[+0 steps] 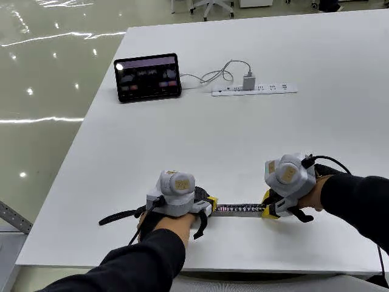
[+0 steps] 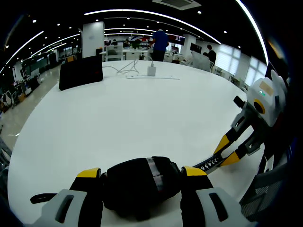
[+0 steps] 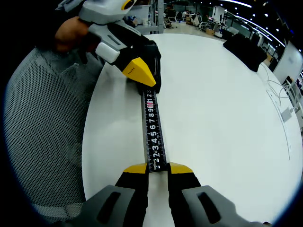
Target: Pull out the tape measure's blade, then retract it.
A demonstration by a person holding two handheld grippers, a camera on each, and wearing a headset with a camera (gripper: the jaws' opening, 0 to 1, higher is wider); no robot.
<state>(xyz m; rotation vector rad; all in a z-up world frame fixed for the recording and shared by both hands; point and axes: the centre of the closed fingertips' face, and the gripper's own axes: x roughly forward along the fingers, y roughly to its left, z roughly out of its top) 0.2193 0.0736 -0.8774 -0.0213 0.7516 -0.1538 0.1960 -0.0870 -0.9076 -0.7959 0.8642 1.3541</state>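
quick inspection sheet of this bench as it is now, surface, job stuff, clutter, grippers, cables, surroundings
surface: white table, bare around the work
job's things: black tape measure case near the front edge; blade drawn out a short way, numbers up
clutter: tablet, power strip with charger, far side
grippers: left gripper shut on the case; right gripper shut on the blade's end
cables: white cable from charger to tablet
surroundings: glossy floor; people at distant desks
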